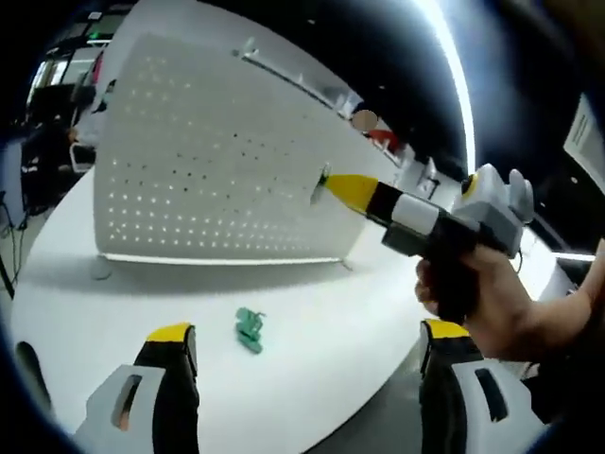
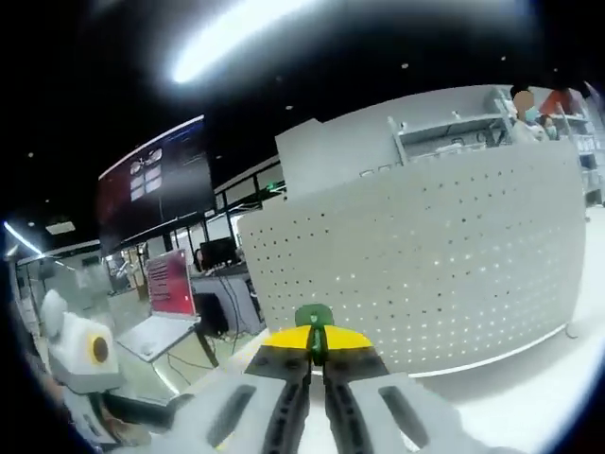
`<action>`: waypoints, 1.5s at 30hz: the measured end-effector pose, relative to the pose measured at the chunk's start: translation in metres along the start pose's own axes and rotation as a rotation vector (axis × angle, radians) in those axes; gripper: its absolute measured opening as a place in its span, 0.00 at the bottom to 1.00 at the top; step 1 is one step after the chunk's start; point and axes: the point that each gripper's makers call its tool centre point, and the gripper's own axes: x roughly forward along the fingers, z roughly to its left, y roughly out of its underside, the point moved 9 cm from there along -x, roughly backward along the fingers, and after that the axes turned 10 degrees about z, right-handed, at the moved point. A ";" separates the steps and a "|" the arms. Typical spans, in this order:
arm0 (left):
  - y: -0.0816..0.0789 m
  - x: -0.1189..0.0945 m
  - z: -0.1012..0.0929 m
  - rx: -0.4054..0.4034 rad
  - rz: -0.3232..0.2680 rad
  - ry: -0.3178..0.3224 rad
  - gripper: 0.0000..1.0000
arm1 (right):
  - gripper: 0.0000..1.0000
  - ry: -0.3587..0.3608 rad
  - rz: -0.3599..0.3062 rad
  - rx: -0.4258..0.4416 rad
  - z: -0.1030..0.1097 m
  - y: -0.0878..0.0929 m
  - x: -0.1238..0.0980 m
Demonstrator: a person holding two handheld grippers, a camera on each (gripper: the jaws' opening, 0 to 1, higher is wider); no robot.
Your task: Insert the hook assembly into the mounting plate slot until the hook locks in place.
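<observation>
A white perforated mounting plate (image 1: 208,161) stands upright on the white table (image 1: 113,303). My right gripper (image 1: 331,184), held by a hand (image 1: 492,303), reaches in from the right with its yellow tips at the plate's right part. In the right gripper view, the right gripper (image 2: 317,342) is shut on a small green hook piece (image 2: 313,316), just in front of the plate (image 2: 435,265). A second green hook part (image 1: 250,330) lies on the table in front of the plate. My left gripper (image 1: 307,331) stands open over the table edge, with that part between and beyond its jaws.
The table's rim curves down at the lower right, with dark floor (image 1: 388,416) beyond it. Behind the plate are shelving (image 2: 454,132), desks with a laptop (image 2: 165,322) and a wall screen (image 2: 156,184). The left gripper's body (image 2: 85,355) shows at the left of the right gripper view.
</observation>
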 end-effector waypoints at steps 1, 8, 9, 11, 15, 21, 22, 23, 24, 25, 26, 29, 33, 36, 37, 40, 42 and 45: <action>0.001 0.000 0.001 0.001 0.007 -0.005 1.00 | 0.00 0.006 -0.005 -0.003 -0.001 -0.002 0.002; 0.005 0.000 0.004 -0.003 0.026 -0.024 1.00 | 0.00 0.058 -0.052 -0.003 -0.015 -0.022 0.021; 0.006 0.000 0.005 -0.004 0.028 -0.026 1.00 | 0.00 0.063 -0.058 -0.019 -0.017 -0.024 0.024; 0.006 -0.001 0.007 -0.004 0.029 -0.035 0.99 | 0.00 0.070 -0.062 -0.030 -0.020 -0.030 0.030; 0.006 -0.002 0.011 -0.014 0.025 -0.042 0.99 | 0.00 0.112 -0.090 -0.047 -0.031 -0.041 0.042; 0.007 -0.002 0.013 -0.017 0.030 -0.050 0.97 | 0.00 0.184 -0.126 -0.034 -0.054 -0.060 0.057; 0.007 -0.002 0.013 -0.019 0.032 -0.050 0.97 | 0.00 0.192 -0.129 -0.032 -0.057 -0.062 0.059; 0.008 -0.002 0.014 -0.020 0.033 -0.051 0.97 | 0.00 0.203 -0.134 -0.030 -0.060 -0.065 0.061; 0.008 -0.002 0.015 -0.022 0.035 -0.052 0.97 | 0.00 0.207 -0.136 -0.032 -0.061 -0.066 0.062; 0.009 -0.002 0.016 -0.025 0.039 -0.052 0.96 | 0.00 0.214 -0.138 -0.035 -0.063 -0.069 0.065; 0.009 -0.002 0.016 -0.026 0.040 -0.051 0.95 | 0.00 0.219 -0.142 -0.037 -0.065 -0.071 0.066; 0.010 -0.002 0.017 -0.027 0.043 -0.052 0.95 | 0.00 0.228 -0.151 -0.056 -0.069 -0.078 0.072; 0.011 -0.002 0.019 -0.033 0.045 -0.056 0.94 | 0.00 0.247 -0.169 -0.093 -0.073 -0.091 0.081; 0.012 -0.002 0.020 -0.038 0.049 -0.057 0.94 | 0.00 0.256 -0.164 -0.099 -0.078 -0.093 0.089; 0.012 -0.002 0.021 -0.039 0.048 -0.057 0.94 | 0.00 0.262 -0.163 -0.096 -0.080 -0.093 0.091; 0.012 -0.002 0.022 -0.043 0.046 -0.060 0.94 | 0.00 0.272 -0.168 -0.084 -0.083 -0.094 0.095; 0.012 -0.002 0.024 -0.046 0.049 -0.073 0.95 | 0.00 0.276 -0.152 -0.083 -0.086 -0.092 0.101; 0.013 -0.003 0.026 -0.042 0.053 -0.080 0.95 | 0.00 0.282 -0.153 -0.083 -0.090 -0.094 0.103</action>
